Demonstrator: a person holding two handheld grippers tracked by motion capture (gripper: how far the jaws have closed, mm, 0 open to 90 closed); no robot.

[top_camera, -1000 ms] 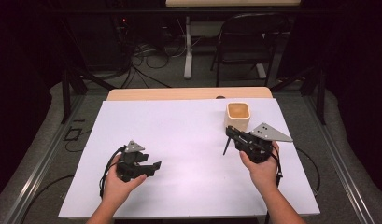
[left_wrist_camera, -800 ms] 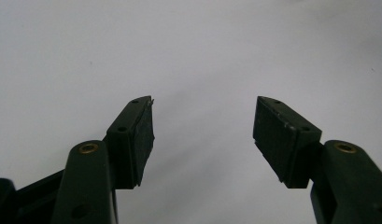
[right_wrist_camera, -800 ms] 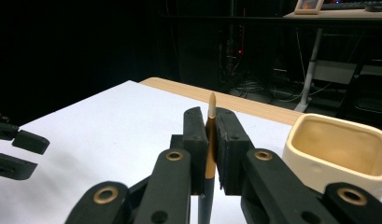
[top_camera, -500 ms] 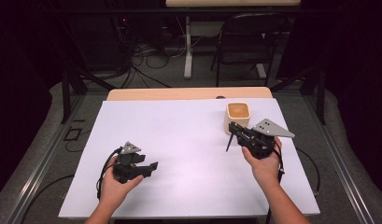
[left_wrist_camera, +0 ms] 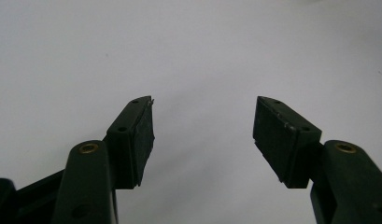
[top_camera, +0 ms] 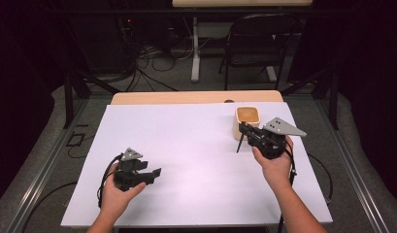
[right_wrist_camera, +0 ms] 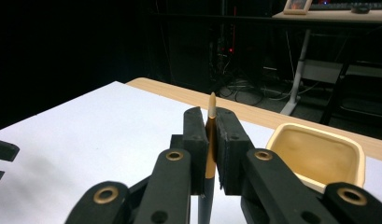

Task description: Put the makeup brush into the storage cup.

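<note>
**Pencil clamped beside the cup**

The right gripper (top_camera: 245, 133) is holding a pencil (top_camera: 240, 144) pinched between its closed jaws. In the right gripper view the pencil (right_wrist_camera: 210, 140) is standing nearly upright between the pads, its orange tip poking out above them and its dark shaft running down below. In the high view it is hanging down from the jaws toward the white table cover (top_camera: 196, 145), just left of the cup.

The cup (top_camera: 247, 120), a square tan one with an open top (nothing to be made out inside), is sitting right beside the gripper on its far side; whether they are touching I cannot tell. Nothing is lying between pencil and cup.

The left gripper (top_camera: 155, 174) is resting well apart from the cup, toward the near left of the cover. Its jaws are standing wide apart with only bare white cover between the pads (left_wrist_camera: 144, 135).
</note>
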